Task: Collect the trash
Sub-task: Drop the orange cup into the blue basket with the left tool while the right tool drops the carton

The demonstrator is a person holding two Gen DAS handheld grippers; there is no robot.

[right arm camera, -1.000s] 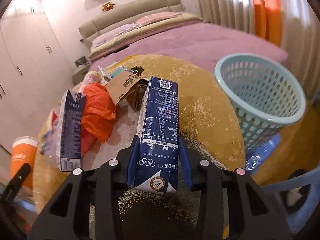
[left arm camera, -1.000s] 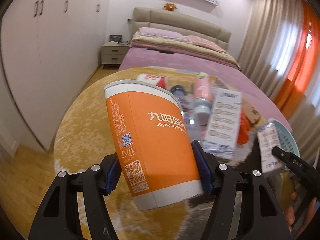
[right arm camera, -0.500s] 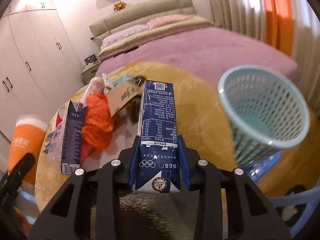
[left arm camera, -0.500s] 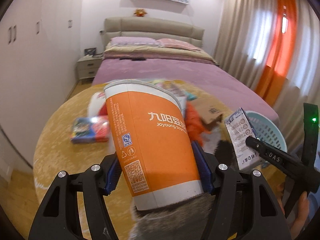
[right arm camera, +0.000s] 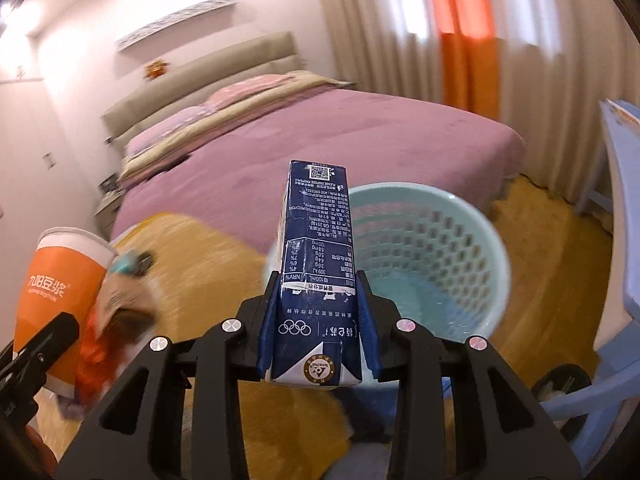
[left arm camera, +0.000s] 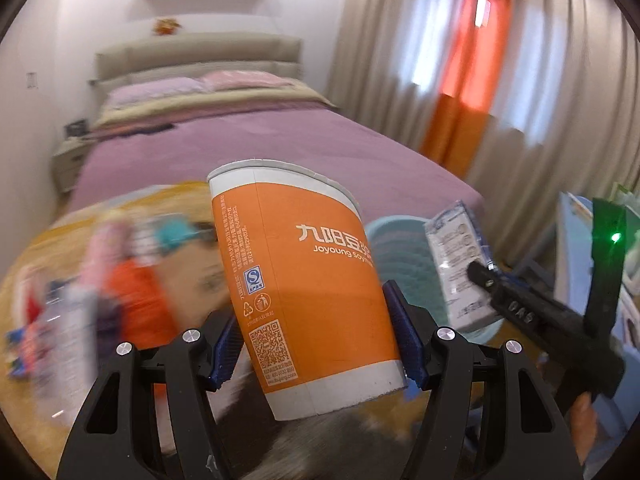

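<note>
One cup [left arm camera: 308, 292], one carton [right arm camera: 316, 276], one basket [right arm camera: 436, 256]

Left gripper [left arm camera: 316, 344] and right gripper [right arm camera: 318, 344], both clamped.

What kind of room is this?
Most likely a bedroom. A big bed with a purple cover and pillows sits against a padded headboard, with long curtains over the window beside it.

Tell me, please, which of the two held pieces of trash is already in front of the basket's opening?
The blue carton in the right gripper: the basket opens right behind it. The orange cup in the left gripper is off to the side.
</note>
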